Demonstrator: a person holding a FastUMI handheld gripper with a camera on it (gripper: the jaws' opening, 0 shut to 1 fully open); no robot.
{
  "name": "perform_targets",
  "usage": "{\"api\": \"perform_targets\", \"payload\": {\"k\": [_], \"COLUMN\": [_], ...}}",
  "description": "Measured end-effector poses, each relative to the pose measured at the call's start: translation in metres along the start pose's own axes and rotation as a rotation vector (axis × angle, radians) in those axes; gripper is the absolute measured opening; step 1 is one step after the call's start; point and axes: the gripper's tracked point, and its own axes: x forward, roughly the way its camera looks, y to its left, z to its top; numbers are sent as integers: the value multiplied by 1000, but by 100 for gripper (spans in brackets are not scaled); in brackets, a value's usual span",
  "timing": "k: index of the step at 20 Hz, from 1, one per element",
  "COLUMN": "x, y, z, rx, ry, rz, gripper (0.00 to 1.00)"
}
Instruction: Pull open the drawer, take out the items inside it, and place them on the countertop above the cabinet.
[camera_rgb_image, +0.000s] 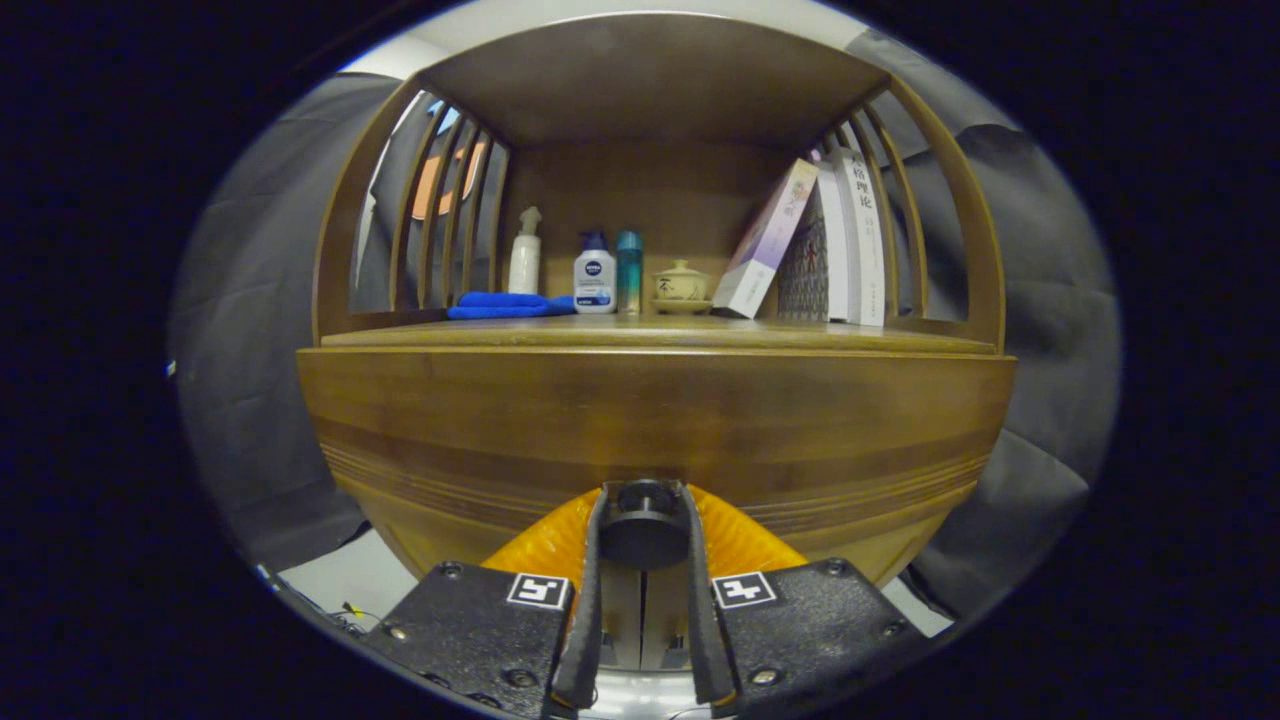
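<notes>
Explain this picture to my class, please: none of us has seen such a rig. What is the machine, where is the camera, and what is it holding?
A person holds a two-finger gripper; the camera rides on it and looks forward along its fingers, with a fisheye bend. The fingers sit on either side of a dark round knob on a wooden drawer front, pressing on it as far as I can tell. The drawer looks closed. On the countertop above lie a blue cloth, a white spray bottle, a white bottle with a blue cap, a teal bottle, a small lidded cup and some leaning books.
</notes>
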Motion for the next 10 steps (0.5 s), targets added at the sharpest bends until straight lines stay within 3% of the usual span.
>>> {"api": "perform_targets", "payload": {"k": [10], "x": [-75], "y": [-1], "z": [-17], "rx": [-18], "ry": [1], "rz": [32], "gripper": [38]}}
